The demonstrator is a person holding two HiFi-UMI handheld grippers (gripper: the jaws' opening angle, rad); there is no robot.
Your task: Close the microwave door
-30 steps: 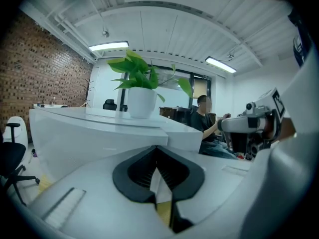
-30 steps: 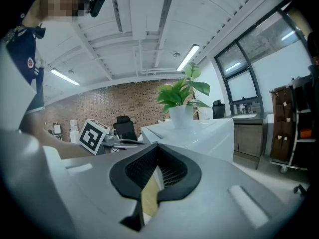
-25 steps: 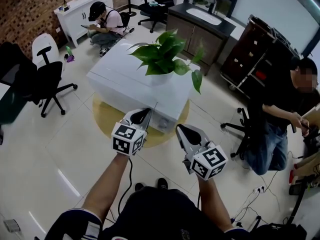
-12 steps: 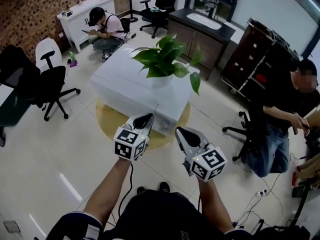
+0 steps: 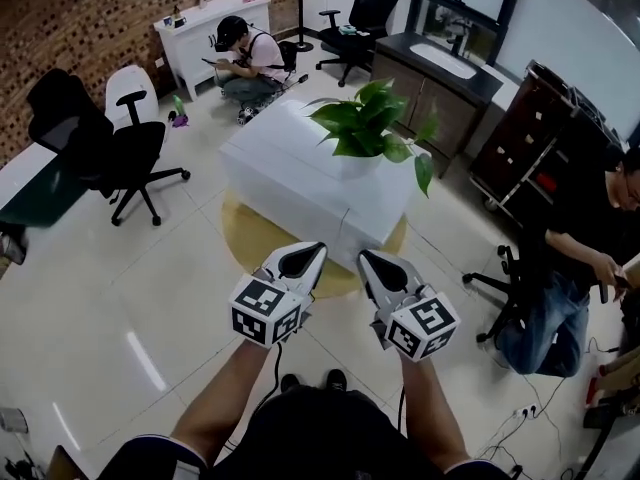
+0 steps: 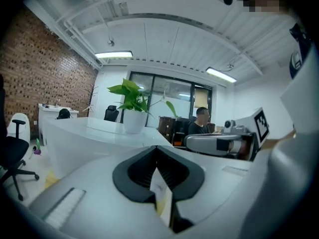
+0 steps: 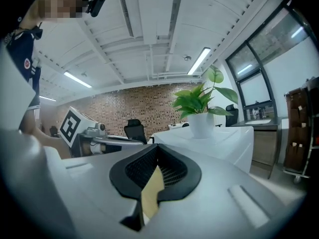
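Observation:
The white microwave [image 5: 300,173] stands on a round yellow table [image 5: 245,238] with a potted plant [image 5: 375,128] on its top. Its front face looks flush, and I see no door standing out. My left gripper [image 5: 312,251] and right gripper [image 5: 368,258] hover side by side just in front of that face, apart from it. Both are shut with nothing between their jaws. The left gripper view shows its jaws [image 6: 158,148] pressed together, with the microwave [image 6: 84,133] and plant [image 6: 132,96] beyond. In the right gripper view the jaws [image 7: 158,149] also meet, and the plant [image 7: 199,103] sits ahead.
Black office chairs [image 5: 120,153] stand at the left, another chair [image 5: 505,273] at the right. A person [image 5: 250,53] crouches at the back, and another person [image 5: 585,238] sits at the right. A dark cabinet with a sink [image 5: 440,78] lies behind the microwave.
The left gripper has drawn back from the microwave's front, where a thin door edge stood slightly out before. The front now looks flush. The head view has shifted, so the microwave sits further right.

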